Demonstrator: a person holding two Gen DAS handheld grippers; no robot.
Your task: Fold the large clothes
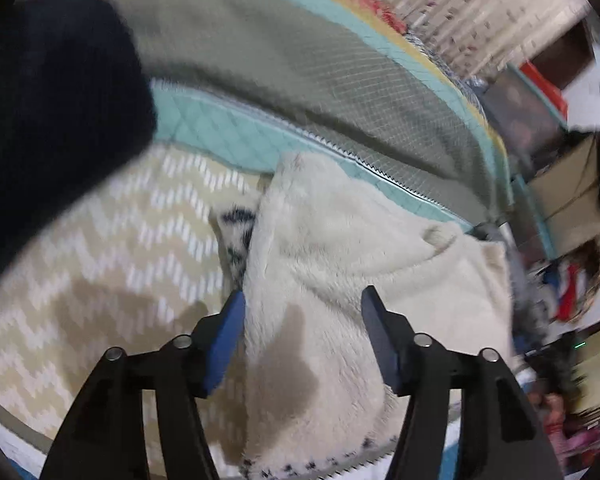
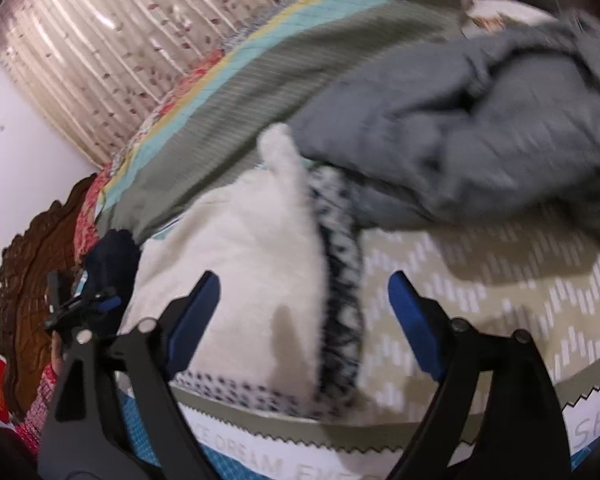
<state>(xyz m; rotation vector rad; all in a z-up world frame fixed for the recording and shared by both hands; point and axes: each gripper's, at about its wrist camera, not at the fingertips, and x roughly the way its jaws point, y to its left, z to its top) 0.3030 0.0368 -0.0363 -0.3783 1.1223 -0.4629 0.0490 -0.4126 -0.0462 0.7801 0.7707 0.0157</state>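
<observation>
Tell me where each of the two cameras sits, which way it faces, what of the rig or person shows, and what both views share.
Left wrist: sits on the left gripper, looking down along its open blue-padded fingers at the white fleece garment on the bed cover; a dark blue cloth is at upper left.
Right wrist: sits on the right gripper, open, facing the same fleece, a grey garment behind; the left gripper shows at left.
Shared: fleece, zigzag cover, striped quilt, curtain.

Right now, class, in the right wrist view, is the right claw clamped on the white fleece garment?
No: the right claw stands wide open above the white fleece garment, its blue pads clear of the fabric.
</observation>
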